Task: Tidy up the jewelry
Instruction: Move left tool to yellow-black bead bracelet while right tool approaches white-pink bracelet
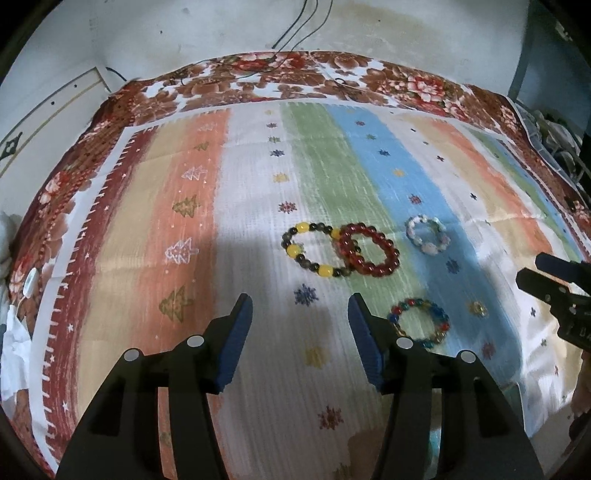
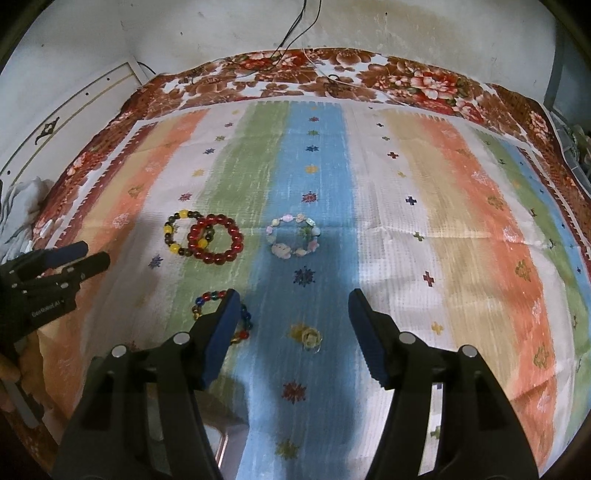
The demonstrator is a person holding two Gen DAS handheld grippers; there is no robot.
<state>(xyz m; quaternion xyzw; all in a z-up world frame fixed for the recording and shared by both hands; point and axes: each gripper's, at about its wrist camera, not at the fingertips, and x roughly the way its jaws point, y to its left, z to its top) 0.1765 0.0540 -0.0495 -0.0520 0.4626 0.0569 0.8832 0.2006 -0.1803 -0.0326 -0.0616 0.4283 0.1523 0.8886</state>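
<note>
1. The left gripper [image 1: 300,314] hovers above the striped cloth [image 1: 258,184], its blue-padded fingers spread wide apart and holding nothing.
2. The right gripper [image 2: 293,310] hangs over the cloth's blue stripe with its fingers equally wide apart and empty.
3. A red bead bracelet [image 1: 369,250] lies flat on the cloth, overlapping one edge of a yellow-and-dark bead bracelet [image 1: 312,250]; the two touch.
4. A pale bracelet of white and pastel beads [image 1: 427,234] lies on the blue stripe, apart from the red one, on its right.
5. A multicoloured glass-bead bracelet [image 1: 419,320] lies nearer the camera, just beside the left gripper's right finger; in the right wrist view the right gripper's left finger hides part of it.
6. A small pale ring-like piece [image 2: 309,336] rests on the blue stripe between the right gripper's fingers; its exact kind is too blurred to tell.
7. The striped cloth is spread over a floral blanket [image 1: 406,79] with red and brown flowers.
8. Dark cables [image 1: 295,26] hang down the stained wall behind.
</note>
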